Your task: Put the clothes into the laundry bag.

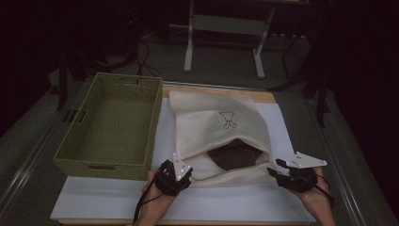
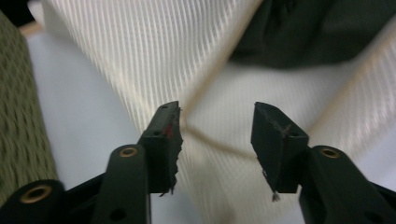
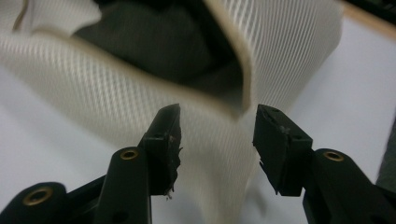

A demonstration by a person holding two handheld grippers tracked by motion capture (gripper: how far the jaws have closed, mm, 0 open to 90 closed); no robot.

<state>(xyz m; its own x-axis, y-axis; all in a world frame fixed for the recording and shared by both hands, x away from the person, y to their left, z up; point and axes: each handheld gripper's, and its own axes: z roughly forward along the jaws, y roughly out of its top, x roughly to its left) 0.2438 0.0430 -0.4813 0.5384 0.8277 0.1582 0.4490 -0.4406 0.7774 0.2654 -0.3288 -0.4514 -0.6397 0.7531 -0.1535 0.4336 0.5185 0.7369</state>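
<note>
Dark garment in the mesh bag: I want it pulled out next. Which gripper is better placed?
Probably the left gripper: open, near the dark garment at the mesh bag mouth; the right gripper sits at the bag's corner.

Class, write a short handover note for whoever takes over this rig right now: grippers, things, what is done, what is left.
Left gripper: open, at the near-left corner of the mesh bag.
Right gripper: open, at the bag's near-right corner.
The bag lies on the white board, mouth toward the person, dark garment inside.
Green basket stands left of the bag.
Done: nothing gripped yet.
Left: probably grip the bag's mouth and get the garment out.
</note>
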